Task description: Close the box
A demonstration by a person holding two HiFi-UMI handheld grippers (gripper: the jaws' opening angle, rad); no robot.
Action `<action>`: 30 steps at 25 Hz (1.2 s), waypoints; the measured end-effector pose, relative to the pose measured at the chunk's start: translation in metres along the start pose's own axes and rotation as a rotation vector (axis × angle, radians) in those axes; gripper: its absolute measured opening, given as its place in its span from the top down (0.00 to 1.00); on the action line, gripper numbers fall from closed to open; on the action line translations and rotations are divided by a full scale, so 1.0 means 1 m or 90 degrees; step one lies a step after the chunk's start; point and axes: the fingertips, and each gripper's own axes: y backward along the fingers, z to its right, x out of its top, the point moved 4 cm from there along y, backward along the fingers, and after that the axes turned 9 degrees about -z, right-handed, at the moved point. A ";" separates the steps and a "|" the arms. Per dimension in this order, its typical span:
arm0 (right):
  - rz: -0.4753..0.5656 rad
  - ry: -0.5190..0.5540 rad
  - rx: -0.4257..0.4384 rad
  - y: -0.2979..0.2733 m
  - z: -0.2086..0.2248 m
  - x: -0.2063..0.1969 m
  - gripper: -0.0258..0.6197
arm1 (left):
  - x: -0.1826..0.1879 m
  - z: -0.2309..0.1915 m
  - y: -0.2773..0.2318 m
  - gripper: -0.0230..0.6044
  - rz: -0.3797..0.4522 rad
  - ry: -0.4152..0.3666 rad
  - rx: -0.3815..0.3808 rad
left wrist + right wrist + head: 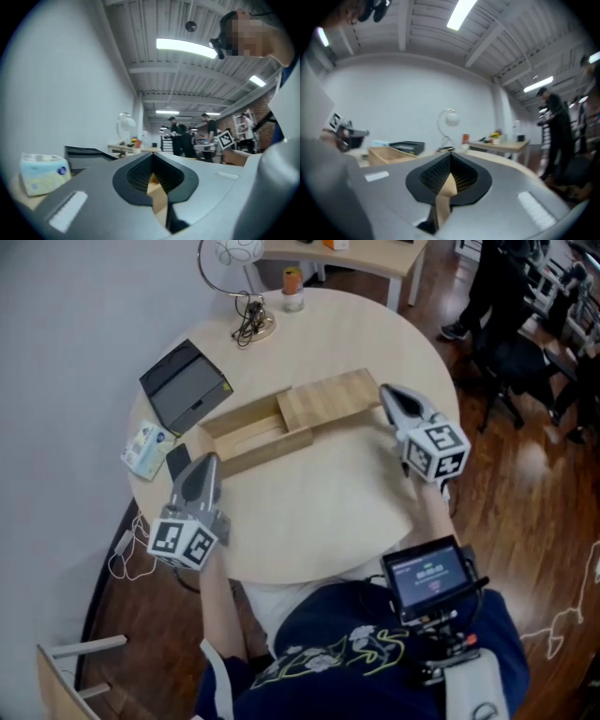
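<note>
A long wooden box (246, 434) lies across the round table (328, 512), its sliding lid (328, 399) drawn out to the right so the left half shows open. My left gripper (208, 461) is shut and empty, its tip just in front of the box's near left corner. My right gripper (384, 392) is shut and empty too, with its tip at the lid's right end; I cannot tell whether it touches. In the left gripper view the jaws (152, 157) meet. The right gripper view shows its jaws (450, 159) closed, with the box (386, 154) off to the left.
Left of the wooden box stand a black open case (185, 387), a tissue pack (145, 448) and a dark phone (178, 461). A lamp base with cable (251, 324) and a cup (293, 289) sit at the far edge. People stand beyond the table (180, 136).
</note>
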 end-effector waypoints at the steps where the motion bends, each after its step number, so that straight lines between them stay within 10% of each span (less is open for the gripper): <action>1: -0.024 0.013 -0.075 -0.010 0.040 -0.014 0.97 | 0.004 -0.027 0.002 0.96 0.003 0.027 0.059; 3: -0.129 0.039 -0.144 -0.041 0.098 -0.053 0.97 | -0.004 -0.068 -0.003 0.96 -0.021 0.088 0.152; 10: -0.341 -0.130 0.034 -0.099 0.087 -0.111 0.97 | -0.034 -0.076 -0.031 0.96 -0.112 0.101 0.193; 22: -0.286 -0.101 0.235 -0.140 -0.085 -0.059 0.97 | -0.034 -0.072 -0.038 0.96 -0.097 0.105 0.186; 30: -0.198 -0.046 0.196 -0.119 -0.088 -0.045 0.97 | -0.014 -0.055 -0.023 0.96 -0.028 0.058 0.133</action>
